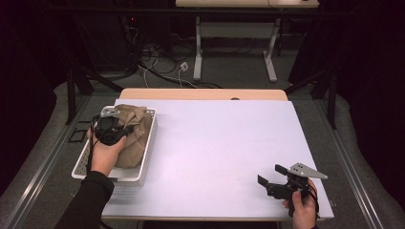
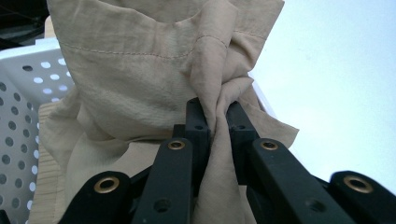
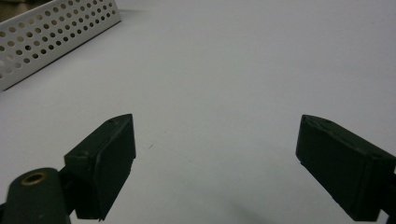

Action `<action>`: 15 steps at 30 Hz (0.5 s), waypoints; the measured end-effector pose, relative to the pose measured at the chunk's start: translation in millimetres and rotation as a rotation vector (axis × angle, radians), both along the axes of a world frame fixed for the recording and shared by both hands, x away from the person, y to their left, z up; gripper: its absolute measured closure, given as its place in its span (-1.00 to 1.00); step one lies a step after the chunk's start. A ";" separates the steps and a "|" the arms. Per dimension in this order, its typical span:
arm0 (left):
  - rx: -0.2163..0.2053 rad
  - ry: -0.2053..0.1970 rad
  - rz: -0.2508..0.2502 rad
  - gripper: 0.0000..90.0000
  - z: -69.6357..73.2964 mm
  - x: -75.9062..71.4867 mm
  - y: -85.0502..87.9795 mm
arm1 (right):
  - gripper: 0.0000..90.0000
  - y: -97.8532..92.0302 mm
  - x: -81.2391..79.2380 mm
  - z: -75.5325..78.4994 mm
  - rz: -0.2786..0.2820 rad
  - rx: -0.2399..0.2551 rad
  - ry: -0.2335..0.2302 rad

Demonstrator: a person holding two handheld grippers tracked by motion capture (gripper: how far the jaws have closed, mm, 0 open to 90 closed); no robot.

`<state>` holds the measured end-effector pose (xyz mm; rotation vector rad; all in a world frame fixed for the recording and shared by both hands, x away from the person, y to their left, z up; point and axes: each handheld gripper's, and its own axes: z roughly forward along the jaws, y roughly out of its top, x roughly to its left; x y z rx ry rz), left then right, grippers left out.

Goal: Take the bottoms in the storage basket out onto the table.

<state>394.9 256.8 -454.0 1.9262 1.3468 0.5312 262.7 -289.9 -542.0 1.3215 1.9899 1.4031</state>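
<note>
Jaws of left gripper (image 2: 217,114) pinch one tan cloth (image 2: 154,70); one basket (image 1: 148,143).

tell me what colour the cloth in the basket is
Tan cloth; the left gripper view shows it best.

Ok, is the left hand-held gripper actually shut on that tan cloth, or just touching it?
Shut on it. The left hand-held gripper has a fold of the tan cloth pinched between its closed jaws, above the white perforated basket.
</note>
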 end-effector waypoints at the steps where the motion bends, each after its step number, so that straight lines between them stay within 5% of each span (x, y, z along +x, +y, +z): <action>1: -0.001 -0.003 -0.005 0.85 1.7 -0.6 0.1 | -0.74 -0.1 0.0 0.0 -0.001 0.001 0.000; 13: -0.073 -0.091 0.014 0.86 38.6 -12.6 14.7 | -0.74 0.0 -0.2 0.1 -0.001 0.003 0.000; 15: -0.060 -0.093 0.013 0.86 40.4 -14.0 14.8 | -0.74 0.0 0.0 0.0 0.002 0.001 -0.001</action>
